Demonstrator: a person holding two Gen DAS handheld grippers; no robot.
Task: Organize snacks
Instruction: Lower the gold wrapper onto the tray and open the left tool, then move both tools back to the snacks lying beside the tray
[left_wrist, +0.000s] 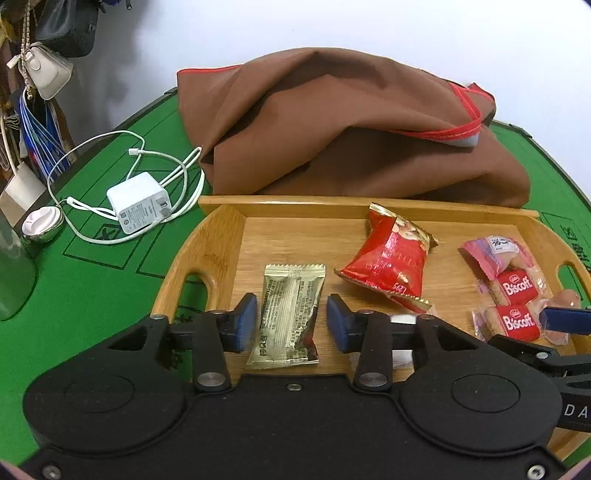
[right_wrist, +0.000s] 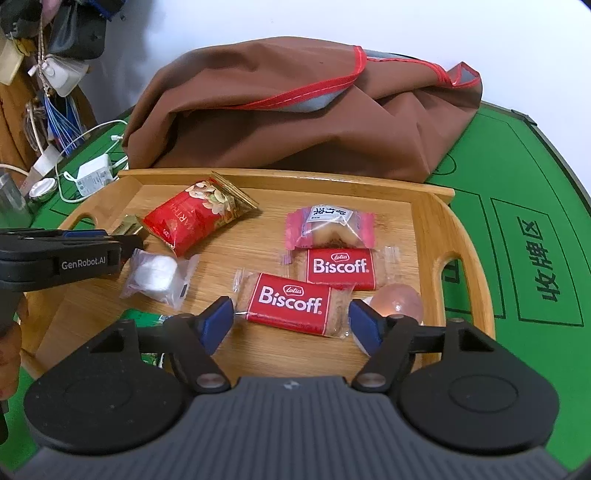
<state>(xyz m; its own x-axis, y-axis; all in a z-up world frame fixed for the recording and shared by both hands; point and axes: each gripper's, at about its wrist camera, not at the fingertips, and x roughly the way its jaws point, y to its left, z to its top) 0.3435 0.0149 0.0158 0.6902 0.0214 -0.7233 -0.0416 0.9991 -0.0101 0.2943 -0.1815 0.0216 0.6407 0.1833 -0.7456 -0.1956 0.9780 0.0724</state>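
left gripper (left_wrist: 291, 321) jaws apart around gold packet (left_wrist: 286, 317) without touching, right gripper (right_wrist: 291, 325) apart astride biscoff biscuit (right_wrist: 291, 303), wooden tray (right_wrist: 432, 218)

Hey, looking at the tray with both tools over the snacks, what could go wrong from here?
1. The left tool straddles the gold packet with pads apart; the slick foil might slip away when squeezed.
2. The right tool brackets the near Biscoff packet, and its right fingertip sits by the pink jelly cup, which it may nudge.
3. Both tools work close together over the wooden tray and could collide.
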